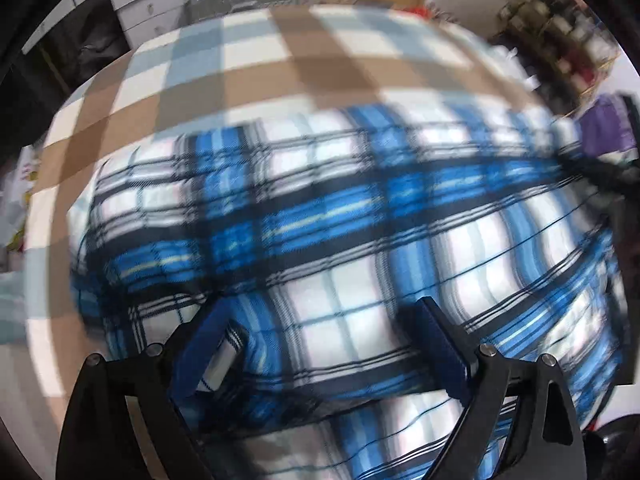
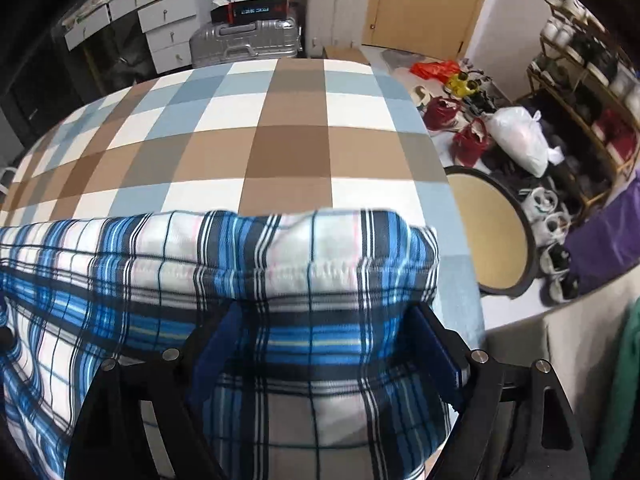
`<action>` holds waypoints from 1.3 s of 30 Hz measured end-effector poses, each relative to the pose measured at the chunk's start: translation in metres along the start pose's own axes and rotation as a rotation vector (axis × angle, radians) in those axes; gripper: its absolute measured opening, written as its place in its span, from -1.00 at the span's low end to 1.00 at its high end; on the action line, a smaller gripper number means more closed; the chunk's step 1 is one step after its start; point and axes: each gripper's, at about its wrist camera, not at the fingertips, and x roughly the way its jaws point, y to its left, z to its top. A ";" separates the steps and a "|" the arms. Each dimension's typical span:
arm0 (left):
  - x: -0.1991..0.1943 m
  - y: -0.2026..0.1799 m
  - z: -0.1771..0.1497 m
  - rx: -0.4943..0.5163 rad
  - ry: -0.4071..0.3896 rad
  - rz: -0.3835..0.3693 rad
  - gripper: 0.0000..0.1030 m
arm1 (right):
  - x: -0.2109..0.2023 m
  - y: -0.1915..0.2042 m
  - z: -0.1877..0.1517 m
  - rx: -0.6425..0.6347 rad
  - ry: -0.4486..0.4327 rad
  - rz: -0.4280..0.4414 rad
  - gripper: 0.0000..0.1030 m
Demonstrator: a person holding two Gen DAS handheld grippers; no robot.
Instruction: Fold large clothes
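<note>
A blue, white and black plaid garment (image 1: 328,216) lies folded on a checked bed cover (image 1: 248,64). In the left wrist view my left gripper (image 1: 320,340) stands wide open low over the garment, its blue pads (image 1: 436,344) apart, with cloth between them. The view is blurred by motion. In the right wrist view the garment (image 2: 224,256) shows its stitched band at the far folded edge. My right gripper (image 2: 320,344) is also wide open, its pads (image 2: 432,344) either side of the cloth near the garment's right end.
The checked bed cover (image 2: 256,136) stretches beyond the garment. Right of the bed are a round tray table (image 2: 492,232), bags (image 2: 516,136), shoes and a shelf rack (image 2: 592,80). A silver suitcase (image 2: 244,40) and white drawers (image 2: 168,28) stand at the back.
</note>
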 end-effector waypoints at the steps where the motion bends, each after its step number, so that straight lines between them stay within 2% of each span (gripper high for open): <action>1: -0.004 0.002 -0.001 -0.009 -0.007 -0.003 0.76 | -0.005 0.001 0.001 -0.008 0.001 -0.021 0.62; 3: -0.020 0.005 -0.001 -0.035 -0.029 -0.001 0.75 | -0.026 0.008 0.002 -0.029 -0.060 -0.011 0.61; 5: -0.045 0.005 -0.001 -0.043 -0.127 -0.050 0.75 | -0.044 0.023 -0.003 -0.068 -0.114 0.056 0.61; 7: -0.054 0.004 0.000 -0.038 -0.180 -0.020 0.77 | -0.050 0.045 -0.012 -0.163 -0.115 0.083 0.61; 9: -0.032 0.005 0.001 -0.035 -0.104 0.007 0.77 | -0.037 0.066 -0.025 -0.269 -0.078 0.026 0.61; 11: -0.003 0.025 -0.001 -0.088 0.049 -0.027 0.74 | -0.016 0.072 -0.035 -0.305 0.004 -0.001 0.60; 12: 0.000 0.030 -0.003 -0.104 0.069 -0.043 0.73 | -0.019 0.066 -0.036 -0.271 -0.030 0.028 0.62; 14: -0.022 0.041 -0.001 -0.137 0.010 -0.068 0.71 | -0.026 0.050 -0.031 -0.210 0.003 0.092 0.61; 16: -0.066 0.056 0.003 -0.185 -0.141 -0.082 0.73 | -0.043 0.026 -0.024 -0.147 -0.044 0.132 0.60; 17: -0.078 0.060 0.004 -0.189 -0.187 -0.066 0.73 | -0.051 0.015 -0.019 -0.122 -0.073 0.128 0.62; 18: -0.090 0.066 0.010 -0.185 -0.239 0.009 0.76 | -0.058 0.003 -0.012 -0.101 -0.099 0.108 0.62; 19: -0.092 0.070 0.015 -0.175 -0.244 0.059 0.78 | -0.062 -0.006 -0.006 -0.082 -0.118 0.093 0.64; 21: -0.079 0.080 0.032 -0.130 -0.198 0.132 0.78 | -0.059 -0.024 0.007 -0.027 -0.124 0.051 0.75; 23: -0.054 0.091 0.045 -0.147 -0.105 0.145 0.77 | -0.042 -0.037 0.017 0.022 -0.067 0.030 0.79; 26: -0.019 0.108 0.041 -0.233 -0.001 -0.029 0.71 | -0.013 -0.043 0.015 0.051 0.023 0.055 0.79; 27: -0.015 0.110 0.031 -0.255 0.025 -0.080 0.45 | -0.003 -0.043 0.012 0.043 0.052 0.058 0.76; 29: -0.012 0.099 0.026 -0.256 0.070 -0.149 0.08 | 0.003 -0.039 0.003 0.038 0.073 0.086 0.76; 30: -0.012 0.095 0.023 -0.241 0.058 -0.131 0.08 | 0.001 -0.039 0.001 0.038 0.064 0.101 0.76; 32: -0.021 0.083 0.022 -0.197 0.047 -0.088 0.05 | -0.002 -0.035 -0.001 0.018 0.050 0.130 0.58; 33: -0.023 0.079 0.022 -0.181 0.044 -0.069 -0.01 | -0.002 -0.034 -0.004 0.015 0.057 0.169 0.23; 34: -0.023 0.075 0.023 -0.172 0.047 -0.052 -0.03 | -0.001 -0.033 -0.004 0.017 0.067 0.202 0.09; 36: -0.026 0.066 0.025 -0.131 0.052 -0.004 -0.02 | -0.001 -0.030 -0.006 0.017 0.062 0.189 0.08; 39: -0.010 0.061 0.044 -0.076 0.053 0.066 -0.01 | 0.002 -0.031 -0.003 0.027 0.044 0.210 -0.01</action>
